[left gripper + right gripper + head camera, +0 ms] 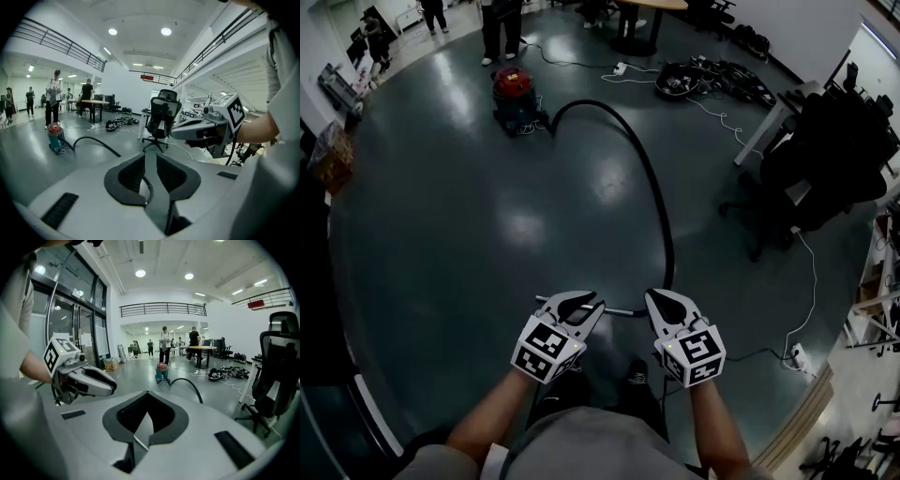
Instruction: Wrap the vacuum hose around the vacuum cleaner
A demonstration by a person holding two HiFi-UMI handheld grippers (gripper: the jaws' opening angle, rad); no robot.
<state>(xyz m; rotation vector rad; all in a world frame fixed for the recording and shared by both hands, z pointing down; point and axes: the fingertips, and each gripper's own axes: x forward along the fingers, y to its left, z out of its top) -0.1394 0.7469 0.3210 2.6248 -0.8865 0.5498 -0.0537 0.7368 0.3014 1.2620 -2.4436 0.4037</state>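
Lying on the glossy dark floor (469,234), one black vacuum hose (649,178) curves from the single red vacuum cleaner (513,92) at the far side to just ahead of two tools, the left tool (581,305) narrowly parted on nothing, the right tool (661,302) closed and empty, with one black office chair (825,159) off to the right.

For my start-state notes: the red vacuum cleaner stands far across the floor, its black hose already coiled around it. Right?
No. The red vacuum cleaner stands far across the floor, but its black hose lies uncoiled, trailing away from it in a long curve, per the head view.
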